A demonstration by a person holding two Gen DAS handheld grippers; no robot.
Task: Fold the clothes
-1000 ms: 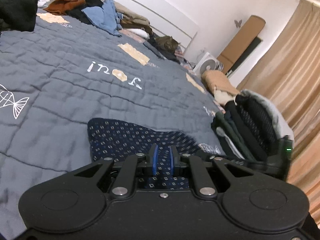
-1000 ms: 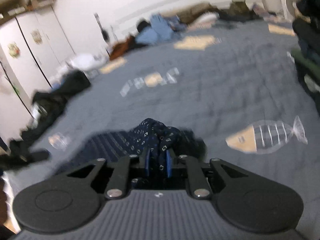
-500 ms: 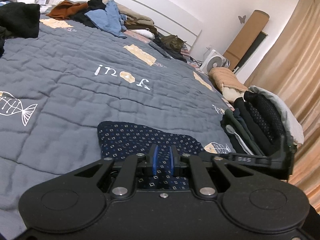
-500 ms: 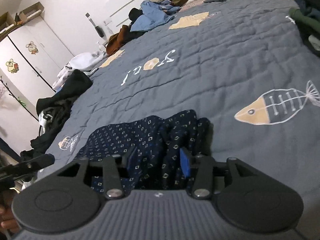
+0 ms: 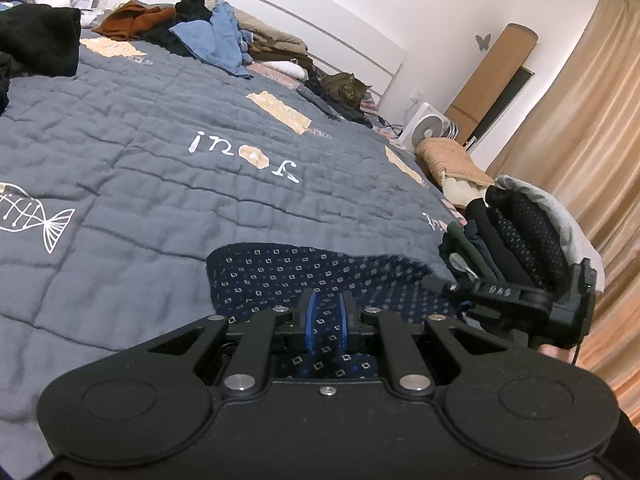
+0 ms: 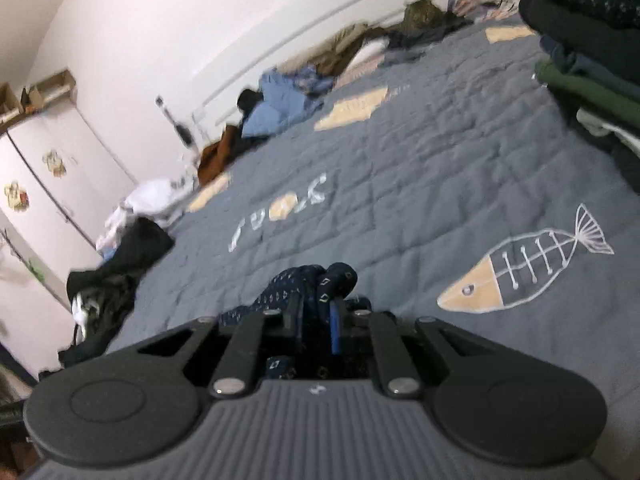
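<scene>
Left gripper clamps the flat garment; right gripper, jaws just closed, pinches its bunched edge on the quilt.

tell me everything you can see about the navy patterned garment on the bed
The navy patterned garment is soft dark blue cloth printed with small pale squares. It lies mostly flat on the grey quilt. The left tongs pinch its near edge; the right tongs, whose jaws have just been closing, grip a bunched fold.
</scene>
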